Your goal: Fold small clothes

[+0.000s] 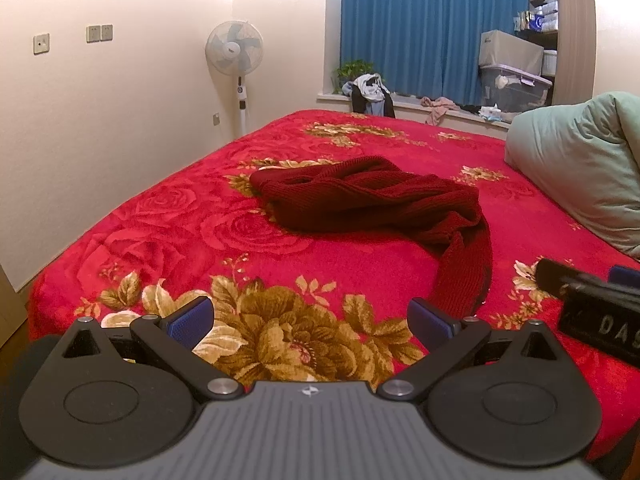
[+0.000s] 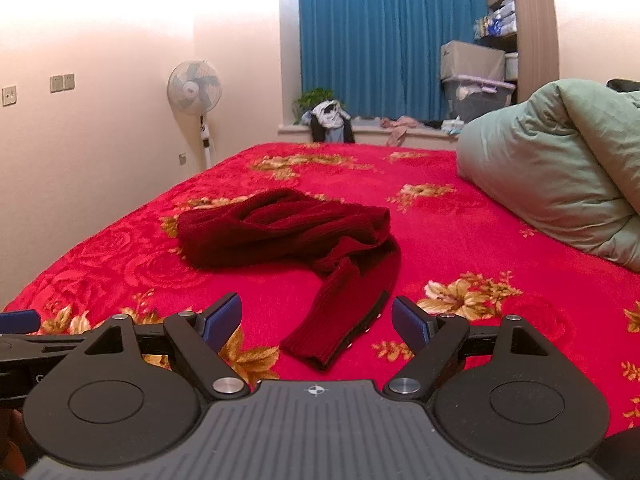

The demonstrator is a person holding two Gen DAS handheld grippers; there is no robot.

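Bed [image 1: 168, 240]: red floral blanket, carrying everything. Duvet [image 2: 552, 172]: pale green, bunched along the right edge. Sweater [image 1: 360, 196]: dark red knit, crumpled in a heap mid-bed, one sleeve [image 2: 340, 320] trailing toward the near edge, cuff end closest; small studs show along its side. Left gripper [image 1: 310, 320]: jaws wide apart, holding nothing, low over the near edge, left of the sleeve. Right gripper [image 2: 316, 320]: jaws wide apart, empty, the cuff lying just ahead between its fingers. Step in hand, as judged: first grasp, nothing folded yet. To do it well, pinch the cuff with the right, take a shoulder or hem with the left, and draw the knit flat before any fold; grab one layer only, since thick knit bunches. Writing: "DAS" in pale letters on the right gripper's body, cut off at the left view's edge; nothing else is legible.
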